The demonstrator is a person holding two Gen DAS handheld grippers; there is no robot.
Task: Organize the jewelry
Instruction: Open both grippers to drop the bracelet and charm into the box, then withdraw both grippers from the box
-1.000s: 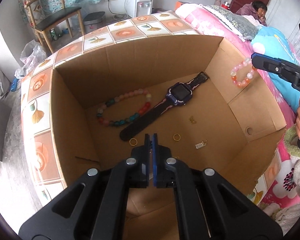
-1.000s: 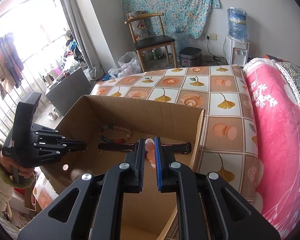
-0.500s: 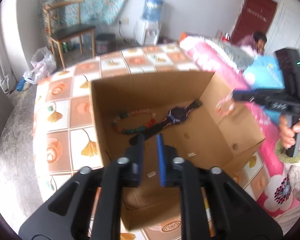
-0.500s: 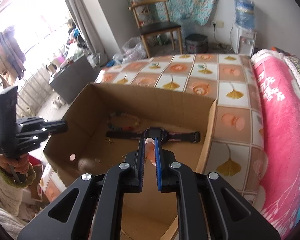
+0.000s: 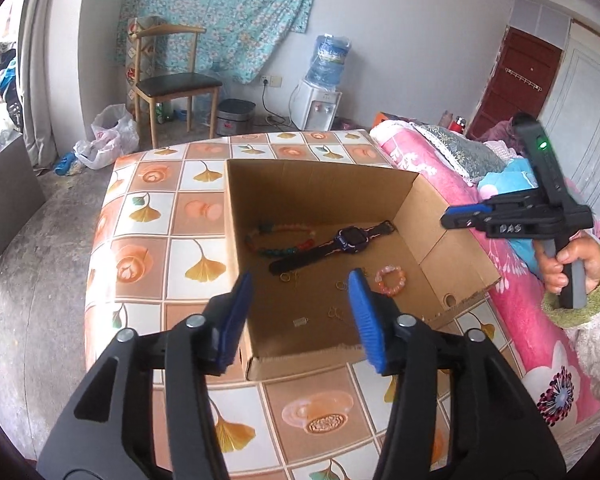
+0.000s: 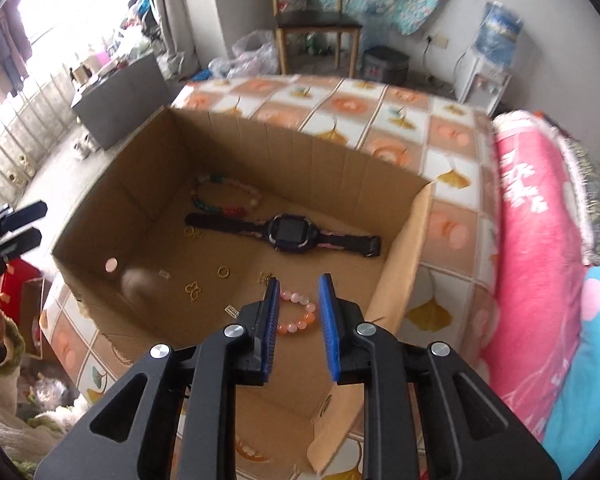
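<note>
Cardboard box (image 6: 236, 148) open-topped on the tiled bench (image 5: 148, 216), sitting below and ahead of both grippers; holds all the jewelry on its floor. Black watch (image 6: 286, 234) stretched flat well ahead of the right gripper (image 6: 298, 314); stiff case, limp strap; likely best taken across the case. Multicoloured bead necklace (image 6: 224, 198) beyond the watch, toward the far wall; slack and liable to sag if lifted by one side. Pink bead bracelet (image 6: 298, 314) lying on the box floor directly under the right gripper, seen between its jaws but not pressed by them; jaws narrow and opening, nothing held; probably light, beads smooth and slippery, so pinch across the strand rather than on a single bead. Left gripper (image 5: 298, 302) held back over the near box edge; jaws fairly wide and opening, empty. Gold rings (image 6: 223, 271) and small charms scattered ahead and left of the right gripper; tiny, hard, easily flicked away.
</note>
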